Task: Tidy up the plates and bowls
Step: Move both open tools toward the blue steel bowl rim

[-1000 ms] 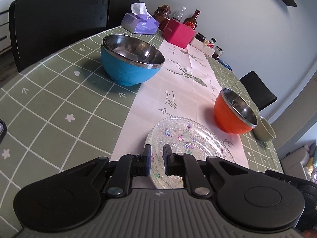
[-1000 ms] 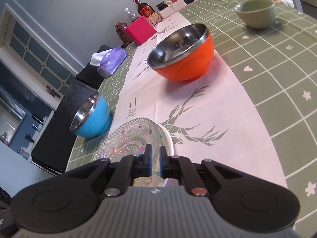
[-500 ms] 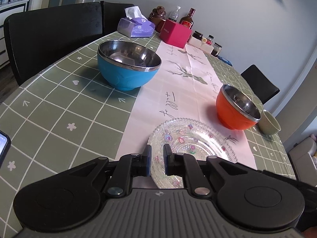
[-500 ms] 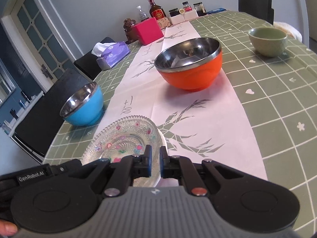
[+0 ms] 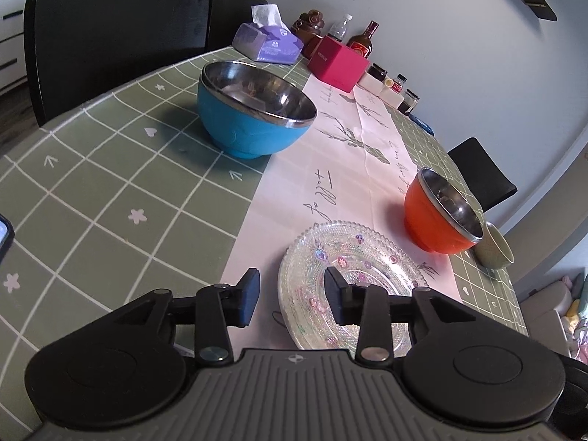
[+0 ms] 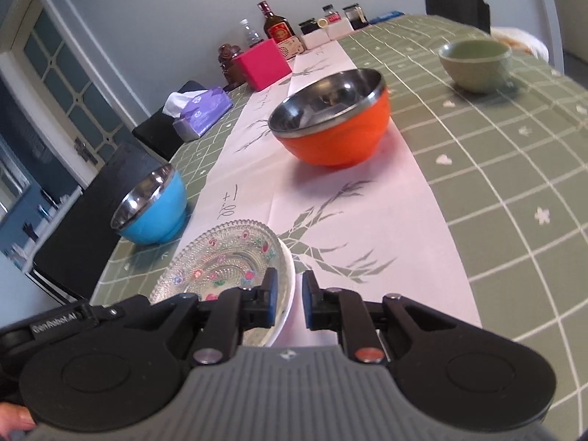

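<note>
A clear glass plate [image 5: 352, 268] with coloured flowers lies on the pink runner, also in the right wrist view [image 6: 228, 261]. My left gripper [image 5: 290, 296] is open, its jaws straddling the plate's near left rim. My right gripper [image 6: 287, 299] has its jaws slightly apart around the plate's right rim. A blue steel-lined bowl [image 5: 253, 110] stands on the left, an orange steel-lined bowl [image 5: 441, 213] on the right, also seen from the right wrist [image 6: 330, 121]. A small green bowl [image 6: 474, 62] stands beyond it.
A purple tissue pack [image 5: 266, 42], a pink box [image 5: 338, 64], bottles and jars line the far end of the green checked tablecloth [image 5: 110, 191]. Black chairs [image 5: 110, 36] stand at the left edge. A phone edge [image 5: 4, 235] shows at far left.
My left gripper has opened wide around the plate's rim. My right gripper has opened a little and moved closer to the plate's right rim.
</note>
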